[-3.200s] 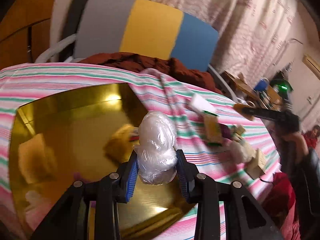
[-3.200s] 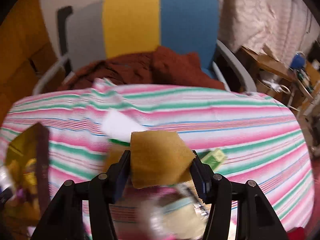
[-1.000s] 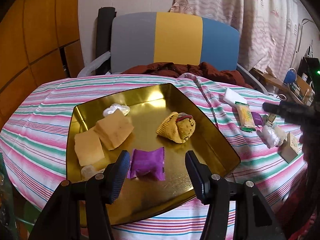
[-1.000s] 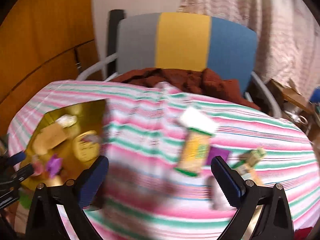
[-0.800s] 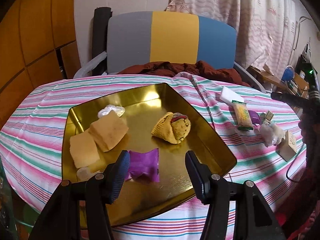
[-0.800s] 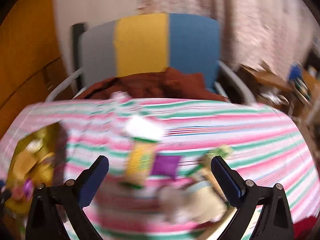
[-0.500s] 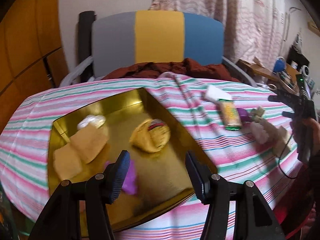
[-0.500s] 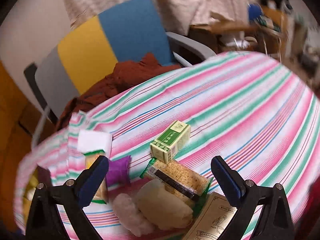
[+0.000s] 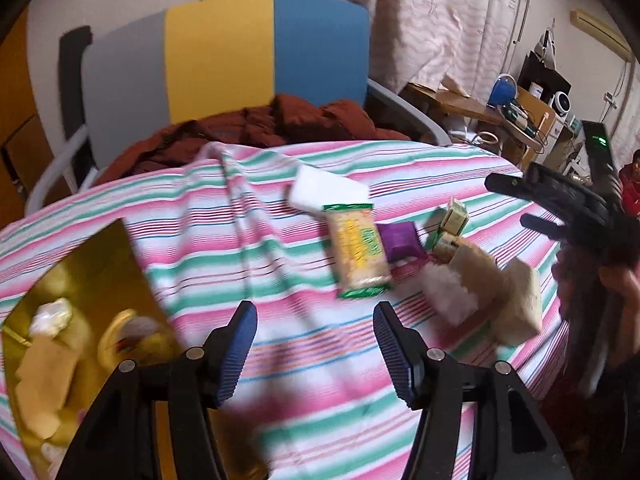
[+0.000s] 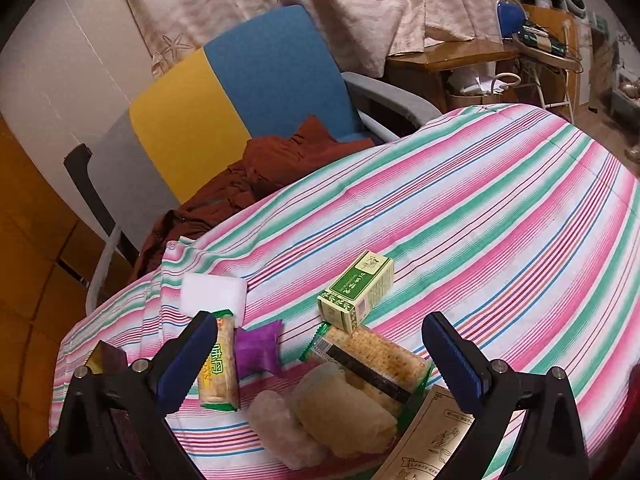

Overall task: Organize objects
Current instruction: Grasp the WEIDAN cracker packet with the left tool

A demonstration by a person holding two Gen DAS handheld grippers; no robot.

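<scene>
Both your grippers are spread wide and empty, the left gripper (image 9: 314,322) over the striped cloth (image 9: 256,240) beside the gold tray (image 9: 92,264), the right gripper (image 10: 320,344) above the snack pile (image 10: 344,384).

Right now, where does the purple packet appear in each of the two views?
Left wrist: purple packet is right of centre, just right of the yellow cracker pack.
Right wrist: it is lower left, again just right of that pack.
Shared landmark: the white block behind the cracker pack.
</scene>
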